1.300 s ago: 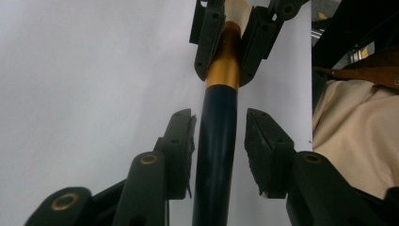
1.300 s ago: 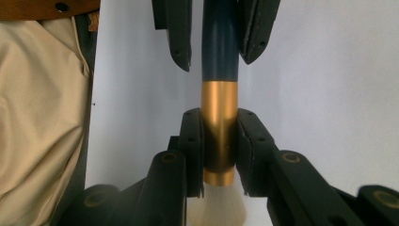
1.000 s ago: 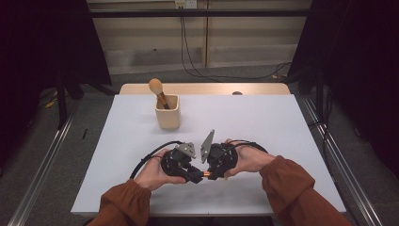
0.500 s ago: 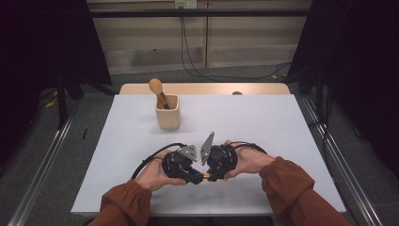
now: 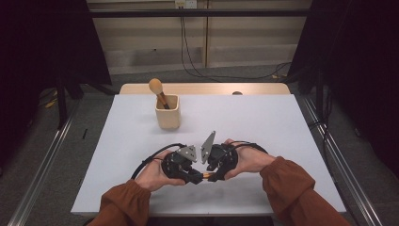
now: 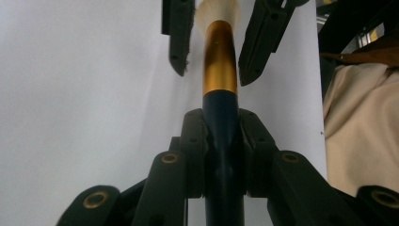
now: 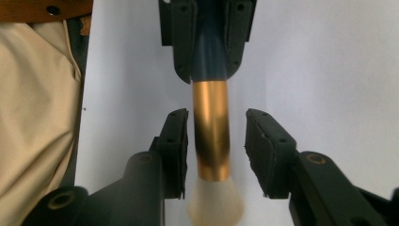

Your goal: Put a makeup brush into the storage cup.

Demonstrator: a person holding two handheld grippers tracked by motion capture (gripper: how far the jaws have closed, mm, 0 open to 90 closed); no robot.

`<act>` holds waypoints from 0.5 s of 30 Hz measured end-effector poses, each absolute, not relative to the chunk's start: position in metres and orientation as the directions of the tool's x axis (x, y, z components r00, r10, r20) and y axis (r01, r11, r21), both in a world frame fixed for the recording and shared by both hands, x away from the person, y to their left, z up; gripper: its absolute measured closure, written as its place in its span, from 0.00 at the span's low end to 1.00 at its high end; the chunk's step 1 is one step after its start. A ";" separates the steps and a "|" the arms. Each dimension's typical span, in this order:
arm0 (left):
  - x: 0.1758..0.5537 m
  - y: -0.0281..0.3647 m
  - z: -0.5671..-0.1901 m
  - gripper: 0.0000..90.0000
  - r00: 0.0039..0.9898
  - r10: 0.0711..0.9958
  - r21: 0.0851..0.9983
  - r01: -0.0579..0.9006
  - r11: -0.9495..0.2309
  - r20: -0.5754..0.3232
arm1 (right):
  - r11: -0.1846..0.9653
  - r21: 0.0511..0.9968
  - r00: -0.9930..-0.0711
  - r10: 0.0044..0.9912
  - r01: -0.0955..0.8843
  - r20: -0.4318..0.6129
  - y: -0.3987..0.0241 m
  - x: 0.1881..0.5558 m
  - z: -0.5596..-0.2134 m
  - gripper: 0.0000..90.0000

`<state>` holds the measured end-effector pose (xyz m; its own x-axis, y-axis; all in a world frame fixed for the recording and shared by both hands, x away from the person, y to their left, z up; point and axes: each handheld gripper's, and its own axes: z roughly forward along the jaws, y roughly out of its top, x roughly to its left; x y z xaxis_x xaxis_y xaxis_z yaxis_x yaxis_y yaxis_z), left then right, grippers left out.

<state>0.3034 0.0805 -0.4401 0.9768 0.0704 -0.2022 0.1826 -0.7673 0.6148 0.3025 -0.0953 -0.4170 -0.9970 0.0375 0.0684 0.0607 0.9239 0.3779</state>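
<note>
A brush with a dark blue handle, gold ferrule and pale bristles hangs level between my two grippers near the table's front edge. My left gripper is shut on the dark handle. My right gripper faces it, and its jaws have just been opening. They now stand on either side of the ferrule with gaps showing, and the pads are off it. In the high view the left gripper and right gripper meet tip to tip, with a bit of the gold ferrule between them.
A wooden cup stands farther back on the white table, left of centre, with a round-headed brush leaning in it. Beige cloth of the person's lap shows past the table's front edge.
</note>
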 end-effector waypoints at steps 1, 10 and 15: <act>0.304 0.081 -0.440 0.83 0.976 0.074 0.615 0.187 -0.766 -0.205 | 0.923 0.380 -0.997 0.044 0.067 0.067 -0.096 0.303 -0.417 0.61; 0.307 0.091 -0.437 0.83 0.970 0.109 0.632 0.224 -0.742 -0.216 | 0.899 0.420 -0.993 0.104 0.120 0.060 -0.108 0.304 -0.414 0.31; 0.308 0.098 -0.437 0.83 0.965 0.131 0.641 0.250 -0.725 -0.228 | 0.884 0.436 -0.985 0.157 0.170 0.065 -0.117 0.304 -0.413 0.23</act>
<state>0.3075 0.0978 -0.4371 0.9648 0.1308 -0.2281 0.2500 -0.7254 0.6414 0.3039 -0.1171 -0.4135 -0.9855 0.1569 0.0653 0.1696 0.8836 0.4364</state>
